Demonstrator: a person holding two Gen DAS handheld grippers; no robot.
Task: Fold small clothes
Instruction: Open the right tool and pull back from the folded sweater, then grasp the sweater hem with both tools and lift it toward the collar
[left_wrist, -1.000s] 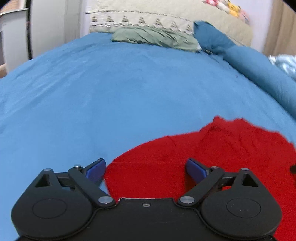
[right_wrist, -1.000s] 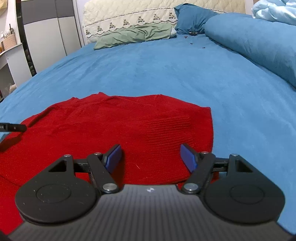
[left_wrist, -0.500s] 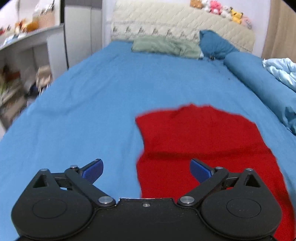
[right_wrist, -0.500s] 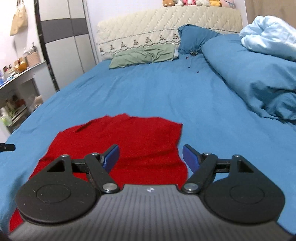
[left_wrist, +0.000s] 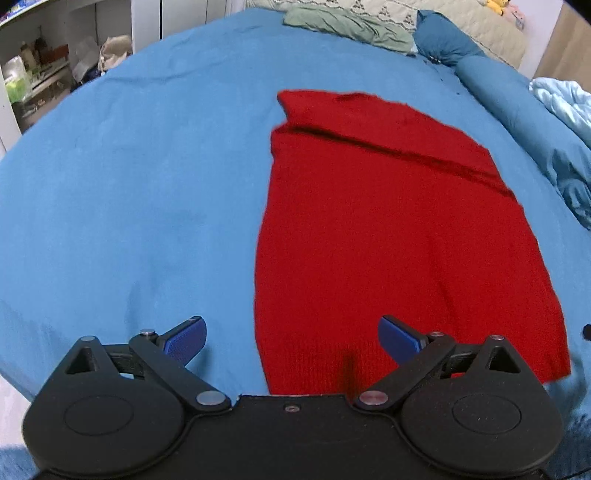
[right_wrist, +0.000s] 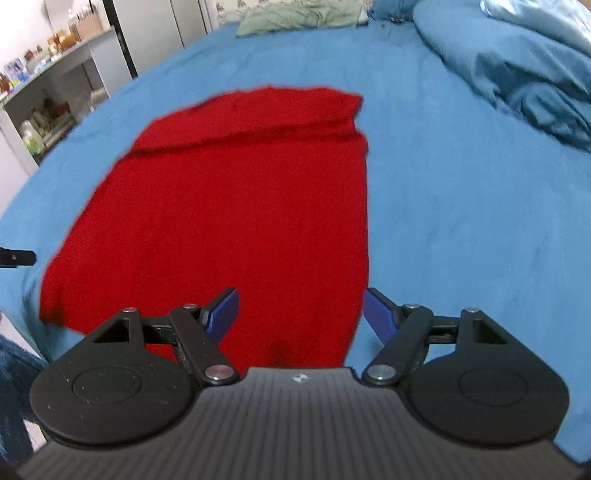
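A red knitted garment (left_wrist: 388, 229) lies flat on the blue bed, a rough rectangle with a fold line across its far end. It also shows in the right wrist view (right_wrist: 229, 206). My left gripper (left_wrist: 291, 338) is open and empty, held above the garment's near left corner. My right gripper (right_wrist: 300, 314) is open and empty, held above the garment's near right corner. A tip of the left gripper (right_wrist: 16, 256) shows at the left edge of the right wrist view.
The blue bed sheet (left_wrist: 129, 192) spreads around the garment. A green pillow (left_wrist: 343, 24) and a blue pillow (left_wrist: 443, 38) lie at the headboard. A blue duvet (right_wrist: 517, 70) is heaped on the right. Shelves (right_wrist: 40, 110) with clutter stand left of the bed.
Both grippers have risen and pulled back toward the near edge of the bed. The garment now shows whole and lies flat with a fold across its far end. Both stay open.
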